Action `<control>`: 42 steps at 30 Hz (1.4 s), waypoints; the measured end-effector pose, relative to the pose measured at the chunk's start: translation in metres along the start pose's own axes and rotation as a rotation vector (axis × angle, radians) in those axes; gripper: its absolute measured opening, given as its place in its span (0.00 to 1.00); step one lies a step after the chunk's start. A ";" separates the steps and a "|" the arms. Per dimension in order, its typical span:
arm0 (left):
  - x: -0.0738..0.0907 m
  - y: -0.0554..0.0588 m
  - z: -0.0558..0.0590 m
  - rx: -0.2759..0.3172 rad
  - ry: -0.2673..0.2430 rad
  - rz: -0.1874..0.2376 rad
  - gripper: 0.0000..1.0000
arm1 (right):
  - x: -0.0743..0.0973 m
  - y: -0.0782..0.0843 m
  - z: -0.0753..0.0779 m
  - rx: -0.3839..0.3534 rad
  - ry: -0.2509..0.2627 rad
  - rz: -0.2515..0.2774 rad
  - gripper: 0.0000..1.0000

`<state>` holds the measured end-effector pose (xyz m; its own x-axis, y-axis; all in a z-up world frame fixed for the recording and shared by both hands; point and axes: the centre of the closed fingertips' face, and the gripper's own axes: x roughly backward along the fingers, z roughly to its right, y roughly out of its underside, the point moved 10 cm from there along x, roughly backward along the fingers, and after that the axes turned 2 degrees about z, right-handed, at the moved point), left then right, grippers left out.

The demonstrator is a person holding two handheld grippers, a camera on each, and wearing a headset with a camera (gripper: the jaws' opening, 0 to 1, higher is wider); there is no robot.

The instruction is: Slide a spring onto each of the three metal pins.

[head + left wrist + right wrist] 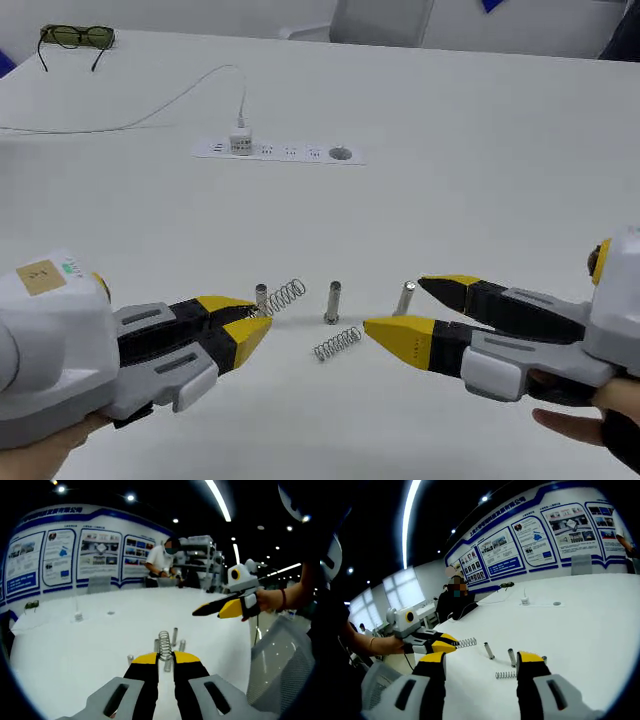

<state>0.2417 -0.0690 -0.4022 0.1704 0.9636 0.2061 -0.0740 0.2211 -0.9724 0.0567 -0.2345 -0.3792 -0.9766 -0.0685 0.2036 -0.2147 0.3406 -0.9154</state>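
Tabletop (450, 150), white and broad, seen from above in the head view. The left gripper (262, 318) reaches in low from the left. Its yellow-tipped jaws are pinched together on one end of a spring (285, 296), which sticks out at a slant past the tips. The right gripper (393, 304) comes in from the right with its jaws spread wide and nothing between them. At the far side lie a white power strip (280, 152) and a pair of glasses (76, 37). Between the grippers, three metal pins stand upright in a row. The left pin (261, 295) is just beside the held spring, then the middle pin (333, 302), and the right pin (406, 297) is close to the right gripper's tips. A second spring (337, 343) lies flat on the table just in front of the middle pin.
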 end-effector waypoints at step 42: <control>-0.001 -0.017 0.029 0.091 0.220 0.216 0.10 | -0.026 -0.008 -0.021 -0.330 -0.239 0.075 0.16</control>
<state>0.2140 -0.0695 -0.3832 0.3488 0.9362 -0.0426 -0.2174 0.0366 -0.9754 0.0842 -0.2153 -0.3699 -0.9719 -0.2348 0.0182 -0.1670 0.6327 -0.7562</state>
